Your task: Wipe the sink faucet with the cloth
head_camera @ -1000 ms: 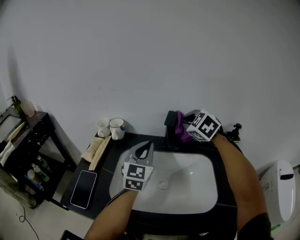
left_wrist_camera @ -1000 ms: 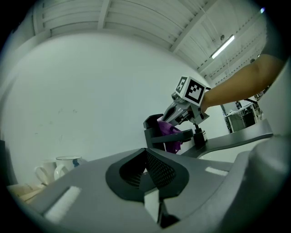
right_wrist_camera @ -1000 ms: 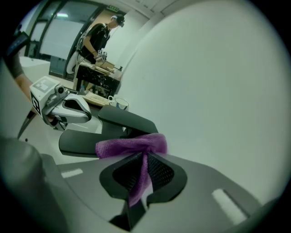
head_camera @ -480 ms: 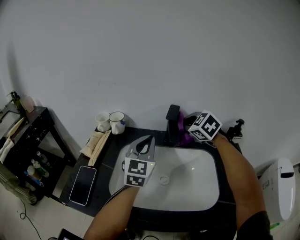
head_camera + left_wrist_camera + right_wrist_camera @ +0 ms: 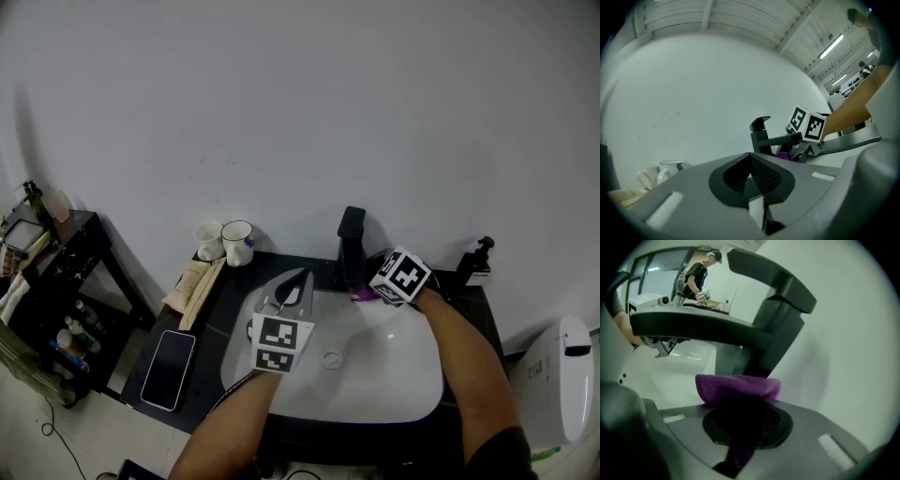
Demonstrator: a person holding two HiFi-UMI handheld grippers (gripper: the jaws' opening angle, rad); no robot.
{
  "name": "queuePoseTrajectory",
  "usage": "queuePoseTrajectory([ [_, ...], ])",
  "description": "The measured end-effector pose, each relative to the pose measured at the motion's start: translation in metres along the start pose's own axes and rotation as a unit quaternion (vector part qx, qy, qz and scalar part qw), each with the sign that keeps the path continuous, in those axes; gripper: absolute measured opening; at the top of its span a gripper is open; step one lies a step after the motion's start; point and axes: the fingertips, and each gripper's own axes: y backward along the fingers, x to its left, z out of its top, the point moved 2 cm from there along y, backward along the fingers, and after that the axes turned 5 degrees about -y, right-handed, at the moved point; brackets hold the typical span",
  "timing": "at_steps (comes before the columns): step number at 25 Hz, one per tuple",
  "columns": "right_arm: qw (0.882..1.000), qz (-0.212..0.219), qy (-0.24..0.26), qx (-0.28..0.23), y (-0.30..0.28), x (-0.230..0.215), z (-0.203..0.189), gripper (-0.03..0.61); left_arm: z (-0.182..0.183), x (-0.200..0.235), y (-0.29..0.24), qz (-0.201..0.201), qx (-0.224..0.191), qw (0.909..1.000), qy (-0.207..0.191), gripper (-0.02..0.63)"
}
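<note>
Since the right gripper (image 5: pixel 740 411) has its jaws clenched on the purple cloth (image 5: pixel 738 386) at the base of the black faucet (image 5: pixel 774 329), it should press firmly round the column, while the left gripper (image 5: pixel 750 172) idles over the sink (image 5: pixel 398 367), jaws closed on nothing.

A black countertop (image 5: pixel 214 323) stands against the white wall and carries a white sink (image 5: pixel 375 384) sunk into its middle. A black faucet (image 5: pixel 351 246) rises from the counter at the sink's back edge. At the back left corner stand a white cup (image 5: pixel 207 240) and, just beside it, a white mug (image 5: pixel 237 242) with a blue mark. In front of them lies a flat beige bundle (image 5: pixel 194 284), and nearer the front edge a dark smartphone (image 5: pixel 169 369) lies face up. A black pump dispenser (image 5: pixel 476 261) stands at the back right. Left of the counter, a black side shelf (image 5: pixel 70 262) stands on the pale floor (image 5: pixel 84 436), with small bottles (image 5: pixel 70 342) on its lower tier.
</note>
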Motion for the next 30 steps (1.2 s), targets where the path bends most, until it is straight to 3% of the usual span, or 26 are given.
queuePoseTrajectory([
  [6,0.998,-0.026,-0.048,-0.041,0.009,-0.001,0.0,0.035,-0.001,0.002,0.001,0.003,0.003,1.0,0.001,0.015],
  [10,0.99,-0.055,-0.096,-0.092,0.039,0.004,0.006,0.037,-0.002,0.006,0.001,0.014,0.005,0.9999,0.002,0.017],
  [13,0.977,-0.077,-0.148,-0.135,0.069,0.013,0.011,0.037,-0.001,0.009,0.004,0.025,0.007,0.9997,0.0,0.017],
  [20,0.931,-0.084,-0.284,-0.216,0.113,0.063,0.014,0.037,0.005,0.036,0.028,0.08,-0.006,0.9967,0.011,0.017],
  [26,0.869,-0.035,-0.42,-0.259,0.103,0.105,0.024,0.037,0.008,0.056,0.056,0.127,-0.015,0.9917,0.012,0.017],
  [28,0.837,-0.025,-0.473,-0.275,0.094,0.11,0.029,0.037,0.01,0.061,0.061,0.137,-0.02,0.9901,0.021,0.017],
  [30,0.792,-0.023,-0.531,-0.302,0.082,0.112,0.035,0.037,0.014,0.066,0.067,0.149,-0.03,0.988,0.026,0.017],
])
